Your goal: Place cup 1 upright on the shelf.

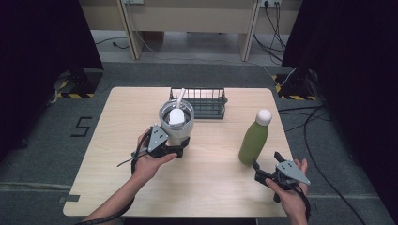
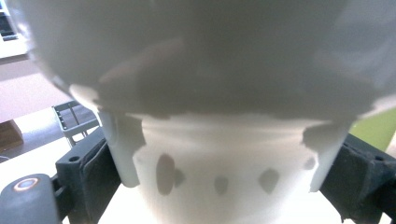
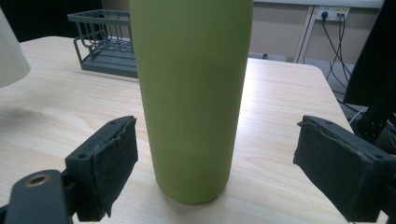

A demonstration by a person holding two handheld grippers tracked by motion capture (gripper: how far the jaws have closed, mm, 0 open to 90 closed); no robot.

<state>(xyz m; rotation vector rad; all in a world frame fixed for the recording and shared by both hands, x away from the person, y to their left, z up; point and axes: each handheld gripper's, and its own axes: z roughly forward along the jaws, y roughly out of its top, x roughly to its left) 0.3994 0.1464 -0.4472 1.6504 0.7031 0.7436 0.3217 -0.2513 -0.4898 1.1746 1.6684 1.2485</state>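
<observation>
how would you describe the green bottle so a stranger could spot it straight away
Start at the light wooden table and look to its right half, in front of the dark wire rack at the back edge. There the green bottle stands upright, just ahead of the right claw, whose jaws are open. It is tall, slim and matte green with a white cap, unlike the wide white tumbler in the left claw.

White tumbler (image 1: 176, 123), clear lid, white straw: upright, mid-table. Green bottle (image 1: 254, 139), white cap: upright, right side.

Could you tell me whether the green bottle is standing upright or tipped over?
Upright: the green bottle stands on its base on the table, white cap on top, apart from the right gripper.
</observation>
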